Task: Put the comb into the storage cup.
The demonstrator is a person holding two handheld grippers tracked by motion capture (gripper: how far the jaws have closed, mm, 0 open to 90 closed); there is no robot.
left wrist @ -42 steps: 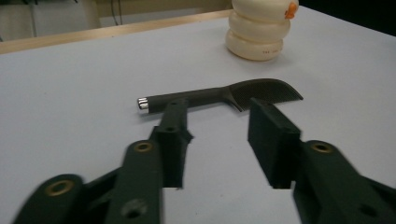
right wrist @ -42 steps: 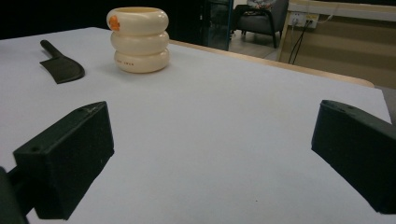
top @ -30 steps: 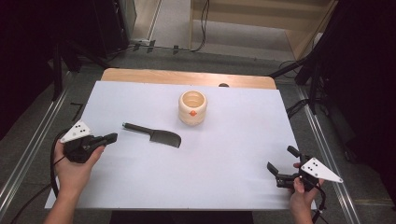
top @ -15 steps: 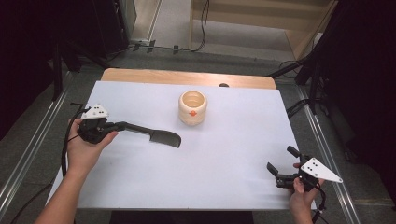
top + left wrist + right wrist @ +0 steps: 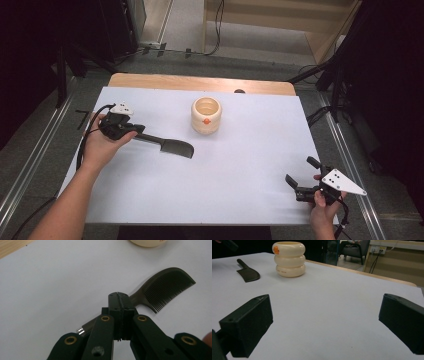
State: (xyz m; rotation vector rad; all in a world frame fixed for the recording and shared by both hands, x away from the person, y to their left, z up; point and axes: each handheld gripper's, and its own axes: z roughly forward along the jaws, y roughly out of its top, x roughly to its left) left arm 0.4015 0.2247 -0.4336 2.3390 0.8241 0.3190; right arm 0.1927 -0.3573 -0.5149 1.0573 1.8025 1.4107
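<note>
left gripper (image 5: 131, 131) poised over the comb's handle, jaws together

the one dark comb (image 5: 166, 145) lies left of centre on the white table (image 5: 250, 150), just near of the one cream cup (image 5: 206, 115). the approach seems done; a grasp likely needs those jaws spread first. the right gripper (image 5: 300, 176), near right, rests with jaws apart, holding nothing.

Black left claw (image 5: 119, 298) with brass-ringed screws, perhaps ribbed pads; bare forearms, grey three-cornered plates.
</note>
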